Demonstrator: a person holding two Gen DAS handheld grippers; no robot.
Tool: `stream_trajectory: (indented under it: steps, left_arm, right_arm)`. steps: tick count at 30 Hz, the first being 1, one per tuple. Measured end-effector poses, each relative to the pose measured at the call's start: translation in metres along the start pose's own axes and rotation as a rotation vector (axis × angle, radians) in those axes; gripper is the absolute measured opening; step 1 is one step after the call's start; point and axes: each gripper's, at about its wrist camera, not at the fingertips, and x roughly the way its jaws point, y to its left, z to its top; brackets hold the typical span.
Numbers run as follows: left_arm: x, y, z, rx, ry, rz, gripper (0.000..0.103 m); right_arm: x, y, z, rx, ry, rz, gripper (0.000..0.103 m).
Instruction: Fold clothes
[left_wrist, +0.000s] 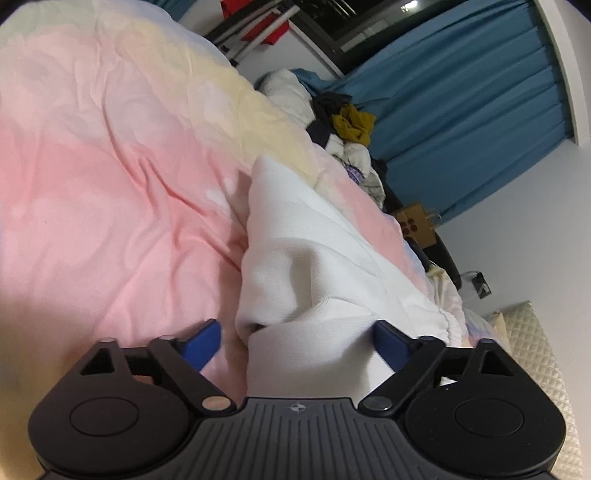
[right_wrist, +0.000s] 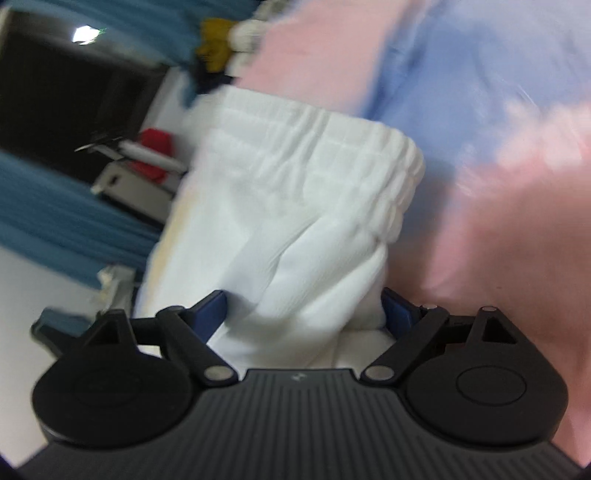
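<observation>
White garment (left_wrist: 314, 258) lying on pink bedcover (left_wrist: 110, 184); left gripper (left_wrist: 299, 339) and right gripper (right_wrist: 303, 310) spread wide, cloth bunched loosely between their fingers.

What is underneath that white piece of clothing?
The white garment lies on a pink and pastel bedspread, which shows all around it. Whatever lies directly beneath the cloth is covered, so I cannot tell.

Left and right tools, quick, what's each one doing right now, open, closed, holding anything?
Left tool: open wide, white garment lying between its fingers, not pinched.
Right tool: open wide, the white garment's gathered end between its fingers, not pinched.
</observation>
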Motion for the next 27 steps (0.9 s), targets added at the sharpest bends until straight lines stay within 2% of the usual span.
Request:
stream_trajectory:
  steps: [2,4,8,9,11,13,19,22,27]
  left_arm:
    - [0.004,0.000,-0.002,0.009,0.010,-0.005,0.081]
    - [0.008,0.001,-0.003,0.018,0.020,-0.009,0.078]
    - [0.013,0.003,-0.004,0.029,0.022,0.003,0.069]
    - [0.014,-0.001,-0.004,0.057,0.019,0.021,0.064]
    - [0.015,-0.008,-0.004,0.114,0.011,0.056,0.057]
    - [0.013,-0.018,-0.005,0.142,-0.012,0.077,0.047]
    - [-0.008,-0.063,0.007,0.226,-0.127,0.076,0.029]
    - [-0.012,-0.098,0.019,0.259,-0.158,0.057,0.026]
    - [0.005,-0.159,0.031,0.327,-0.161,0.017,0.026]
  right_arm:
    - [0.001,0.007,-0.002,-0.029,-0.016,-0.010,0.089]
    - [-0.001,0.017,-0.006,-0.070,-0.035,-0.025,0.082]
    - [-0.015,0.022,-0.007,-0.057,-0.071,-0.021,0.055]
    - [-0.020,0.023,-0.006,-0.043,-0.077,-0.006,0.049]
    - [-0.024,0.030,-0.003,-0.046,-0.093,0.019,0.044]
    - [-0.028,0.043,-0.001,-0.093,-0.115,0.043,0.041]
    - [-0.043,0.062,0.021,-0.135,-0.149,0.189,0.037]
    - [-0.053,0.067,0.039,-0.137,-0.180,0.250,0.036]
    - [-0.085,0.067,0.074,-0.121,-0.301,0.352,0.036]
